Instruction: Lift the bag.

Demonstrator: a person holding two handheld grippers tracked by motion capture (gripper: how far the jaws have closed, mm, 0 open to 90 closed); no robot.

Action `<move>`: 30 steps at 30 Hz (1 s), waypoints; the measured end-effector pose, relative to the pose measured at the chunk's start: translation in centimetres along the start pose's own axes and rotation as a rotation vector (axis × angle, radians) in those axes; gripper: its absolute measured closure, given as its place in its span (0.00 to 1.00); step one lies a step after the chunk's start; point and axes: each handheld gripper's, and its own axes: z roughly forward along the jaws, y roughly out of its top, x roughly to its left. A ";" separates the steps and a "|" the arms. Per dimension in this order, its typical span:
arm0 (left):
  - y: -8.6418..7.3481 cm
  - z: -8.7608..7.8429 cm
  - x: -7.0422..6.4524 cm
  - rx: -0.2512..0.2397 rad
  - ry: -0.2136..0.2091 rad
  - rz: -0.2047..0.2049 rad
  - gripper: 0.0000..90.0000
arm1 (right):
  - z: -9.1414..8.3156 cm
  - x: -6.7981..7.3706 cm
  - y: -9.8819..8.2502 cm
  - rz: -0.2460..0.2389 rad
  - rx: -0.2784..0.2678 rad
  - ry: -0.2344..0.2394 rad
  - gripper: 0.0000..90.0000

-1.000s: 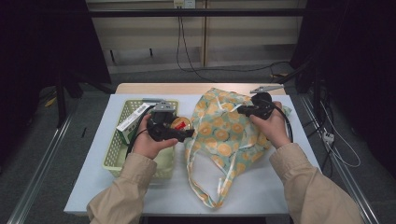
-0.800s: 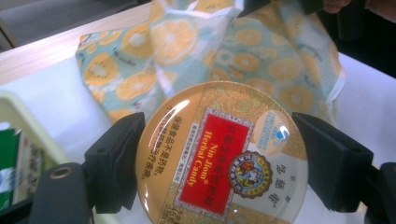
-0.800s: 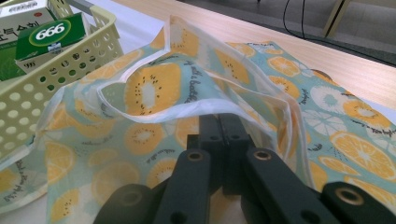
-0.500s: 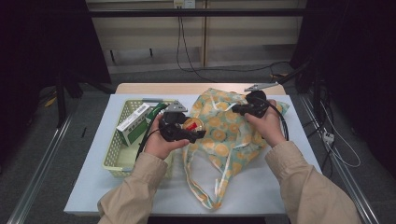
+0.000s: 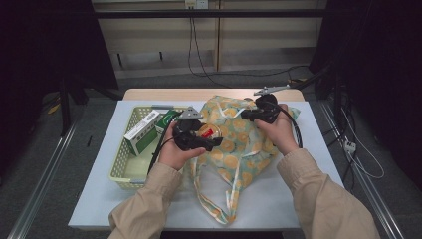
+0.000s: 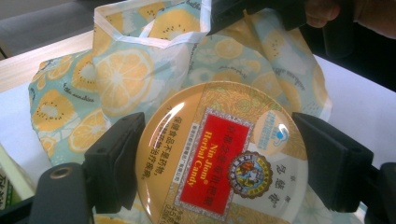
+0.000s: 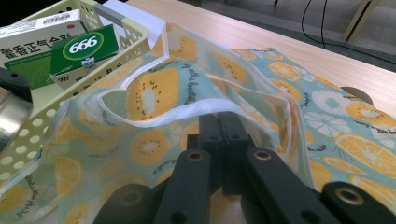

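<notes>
left gripper [image 6: 215, 158]: fingers clamp candy tin [image 6: 219, 154] by its rim, ready for bagging
right gripper [image 7: 219, 126]: fingers pinch bag [image 7: 196, 100] rim, holding mouth open

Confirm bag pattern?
Pale teal bag printed with orange and kiwi slices, white trim; clearest in left gripper view.

The person wears a tan jacket with long, loose sleeves [image 5: 149, 199] that crease at the cuffs. Each hand carries a black gripper: the left gripper [image 5: 215, 143] bears a grey three-cornered plate on top, as does the right gripper [image 5: 247, 117]. Black cables trail from both. The jaws are matte black blocks on arms with round metal-ringed screw holes.
</notes>
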 end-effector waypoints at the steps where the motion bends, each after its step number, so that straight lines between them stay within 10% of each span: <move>1: 0.0 0.2 0.0 -0.003 -0.001 -0.001 0.23 | 0.0 -0.1 0.0 0.001 -0.003 0.001 1.00; 30: 0.1 7.1 -1.1 0.034 -0.042 0.009 0.23 | 1.2 -2.7 -0.7 -0.006 0.055 0.028 1.00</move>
